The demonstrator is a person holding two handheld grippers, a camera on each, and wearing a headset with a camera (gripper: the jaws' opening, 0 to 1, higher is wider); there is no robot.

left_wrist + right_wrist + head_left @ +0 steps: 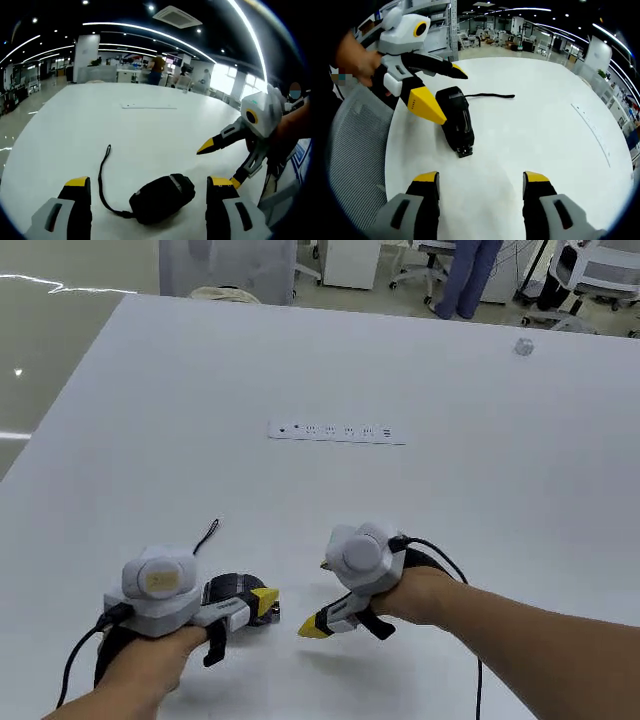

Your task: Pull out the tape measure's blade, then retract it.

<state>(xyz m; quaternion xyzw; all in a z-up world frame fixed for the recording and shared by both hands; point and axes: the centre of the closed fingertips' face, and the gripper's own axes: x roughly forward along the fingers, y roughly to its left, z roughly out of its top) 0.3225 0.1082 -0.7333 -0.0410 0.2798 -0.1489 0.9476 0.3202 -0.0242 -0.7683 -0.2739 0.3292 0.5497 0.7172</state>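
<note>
The black tape measure (232,590) lies on the white table (330,360), its blade drawn in and its black wrist strap (206,536) trailing away. My left gripper (250,597) is open, its yellow-tipped jaws on either side of the case (162,197) without closing on it. My right gripper (318,598) is open too, a short way to the right, facing the case's blade end (464,150). In the right gripper view the left gripper (455,99) straddles the tape measure (456,117). The right gripper (220,165) comes into the left gripper view from the right.
A white power strip (337,431) lies flat mid-table. A small pale object (523,347) sits at the far right. Office chairs and a person's legs (466,275) stand beyond the far edge. A mesh chair back (355,145) is close to the near edge.
</note>
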